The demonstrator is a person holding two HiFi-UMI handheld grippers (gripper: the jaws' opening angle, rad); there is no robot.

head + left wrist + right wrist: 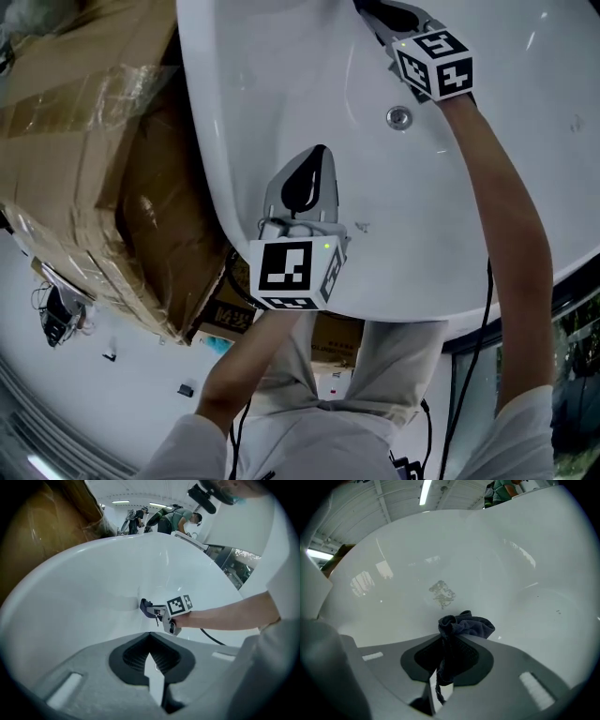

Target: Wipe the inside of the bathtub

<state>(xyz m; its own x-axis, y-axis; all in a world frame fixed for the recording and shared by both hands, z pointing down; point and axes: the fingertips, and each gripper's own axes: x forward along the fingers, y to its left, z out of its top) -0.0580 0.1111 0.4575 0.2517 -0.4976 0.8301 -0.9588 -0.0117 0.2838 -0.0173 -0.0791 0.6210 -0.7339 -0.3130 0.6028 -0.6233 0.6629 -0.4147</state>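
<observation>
Bathtub (pixel 281 75): cloth (pixel 471 624) in right gripper (pixel 449 639) (left gripper (pixel 150 637) closed)

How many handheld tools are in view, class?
2. The left tool sits shut and empty at the near rim of the bathtub; the right tool, deeper inside, is shut on a dark cloth.

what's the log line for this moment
right tool: shut on cloth | cloth: dark, near smudge on bathtub wall | left tool: shut, empty
</observation>
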